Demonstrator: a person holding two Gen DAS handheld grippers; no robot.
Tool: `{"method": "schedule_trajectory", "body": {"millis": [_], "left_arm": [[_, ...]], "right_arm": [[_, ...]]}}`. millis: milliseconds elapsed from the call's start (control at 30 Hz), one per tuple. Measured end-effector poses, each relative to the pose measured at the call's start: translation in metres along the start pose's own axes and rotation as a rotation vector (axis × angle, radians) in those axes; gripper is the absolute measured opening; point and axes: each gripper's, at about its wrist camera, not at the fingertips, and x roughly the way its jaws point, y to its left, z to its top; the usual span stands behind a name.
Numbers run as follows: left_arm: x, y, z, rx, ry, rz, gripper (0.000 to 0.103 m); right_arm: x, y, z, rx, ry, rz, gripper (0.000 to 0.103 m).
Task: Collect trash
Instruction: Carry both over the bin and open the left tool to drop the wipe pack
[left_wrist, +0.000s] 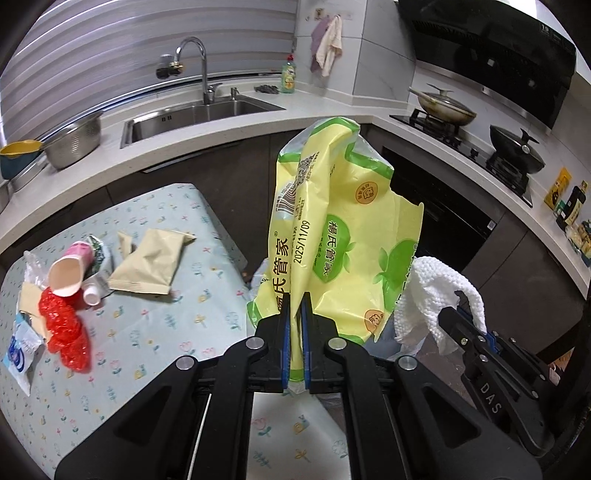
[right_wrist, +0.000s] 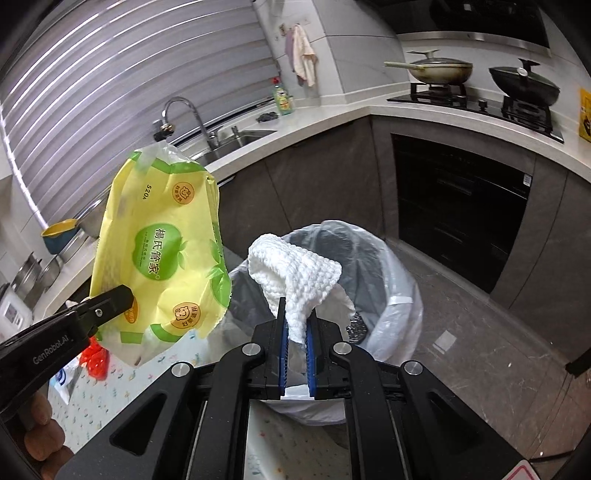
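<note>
The left tool (left_wrist: 295, 325) pinches a crumpled yellow-green plastic wrapper (left_wrist: 343, 229) while the right tool (right_wrist: 296, 334) pinches a white textured paper towel (right_wrist: 295, 273), both held ahead over the white-lined trash bin (right_wrist: 391, 295), likely for dropping.

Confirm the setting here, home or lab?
Most likely a home kitchen: a sink with a tap set in the counter, a gas stove carrying two lidded pans, and a lined trash bin on the floor.

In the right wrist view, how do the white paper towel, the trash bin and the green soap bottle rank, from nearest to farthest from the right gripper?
1. White paper towel: clamped in the right gripper.
2. Trash bin: on the floor just beyond.
3. Green soap bottle: on the far counter, upper centre.
</note>
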Motion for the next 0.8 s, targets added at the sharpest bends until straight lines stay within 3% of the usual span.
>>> {"method": "schedule_trajectory", "body": {"millis": [367, 600, 800], "left_arm": [[0.044, -0.017, -0.001, 0.008, 0.067, -0.025, 0.006], [0.048, -0.011, -0.001, -0.013, 0.054, -0.007, 0.035], [0.044, 0.003, -0.001, -0.054, 0.046, 0.014, 0.042]], "right_arm": [[0.013, -0.018, 0.002, 0.030, 0.018, -0.031, 0.008], [0.024, -0.016, 0.004, 0.029, 0.032, -0.028, 0.008], [0.031, -0.009, 0.008, 0.026, 0.037, -0.014, 0.008]]}}
